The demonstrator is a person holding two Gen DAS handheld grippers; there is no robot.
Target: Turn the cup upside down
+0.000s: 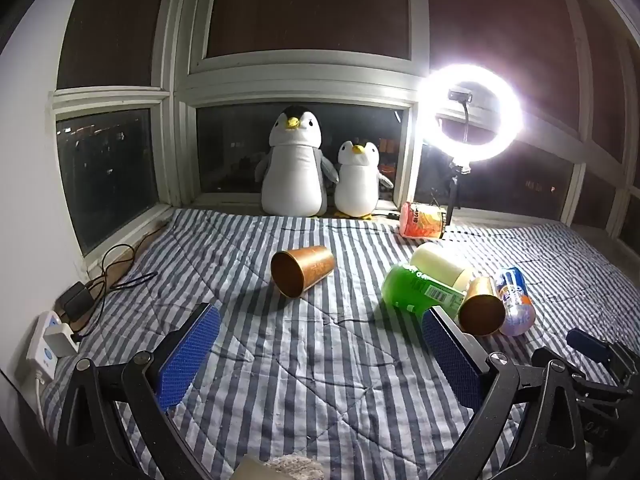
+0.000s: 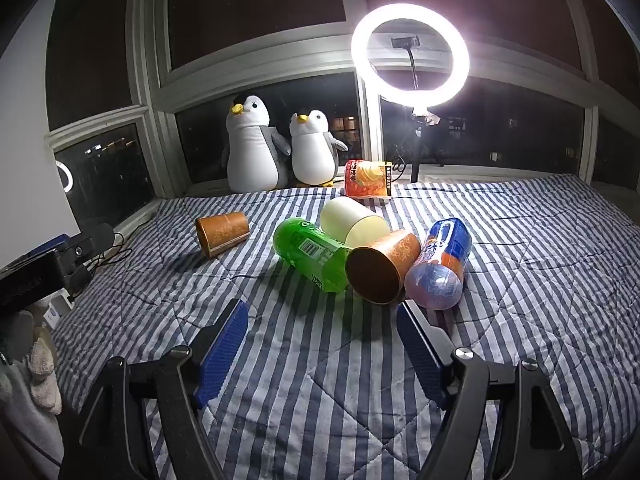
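Two gold-brown paper cups lie on their sides on the striped bedspread. One cup lies alone, mouth toward me; it also shows in the right wrist view. The other cup lies between a green bottle and a blue-orange bottle; it also shows in the left wrist view. My left gripper is open and empty, short of the lone cup. My right gripper is open and empty, just before the second cup.
A cream cylinder lies behind the bottles. An orange snack cup, two plush penguins and a lit ring light stand by the window. A power strip and cables lie at the left edge. The right gripper shows in the left wrist view.
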